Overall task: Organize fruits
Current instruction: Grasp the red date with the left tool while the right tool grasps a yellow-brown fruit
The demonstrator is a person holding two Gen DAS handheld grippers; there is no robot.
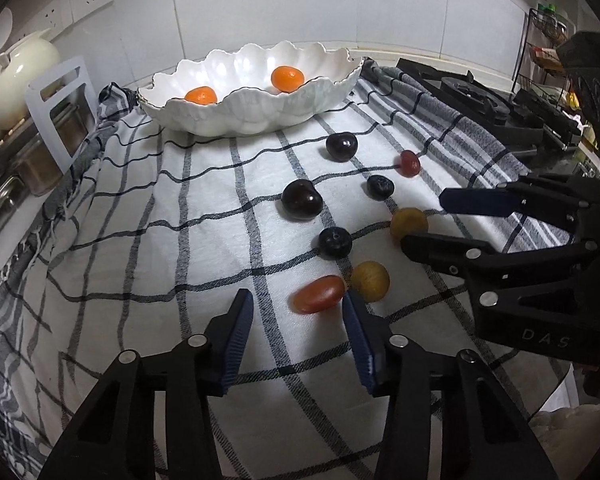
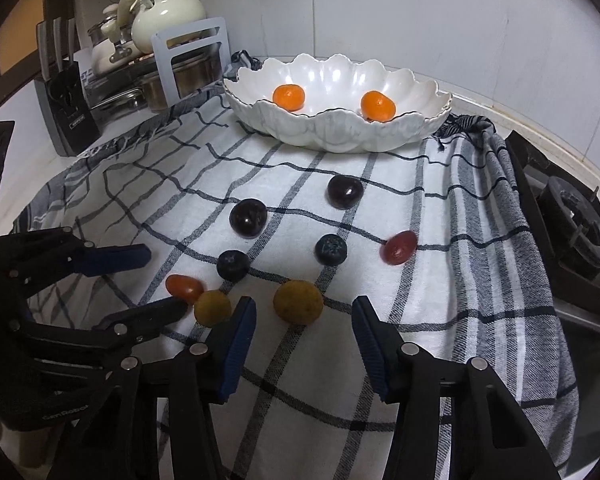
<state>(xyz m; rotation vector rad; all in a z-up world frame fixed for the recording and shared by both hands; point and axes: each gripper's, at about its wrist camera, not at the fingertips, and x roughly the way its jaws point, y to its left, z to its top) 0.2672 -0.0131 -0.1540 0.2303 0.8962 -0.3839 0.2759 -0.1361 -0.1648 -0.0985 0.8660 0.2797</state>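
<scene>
A checked cloth (image 2: 380,380) covers the counter — scalloped bowl (image 2: 340,136) and loose fruits on it.

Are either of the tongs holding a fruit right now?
No. Left tongs and right tongs are both open and empty above the cloth.

Bowl (image 1: 256,116) looks like glossy glazed ceramic, cloth (image 1: 140,240) is a matt woven check, cherries (image 1: 301,200) super shiny, blueberries (image 1: 335,242) dull, and each tool (image 1: 298,314) is matt black plastic with ribbed blue pads (image 1: 236,344).
</scene>
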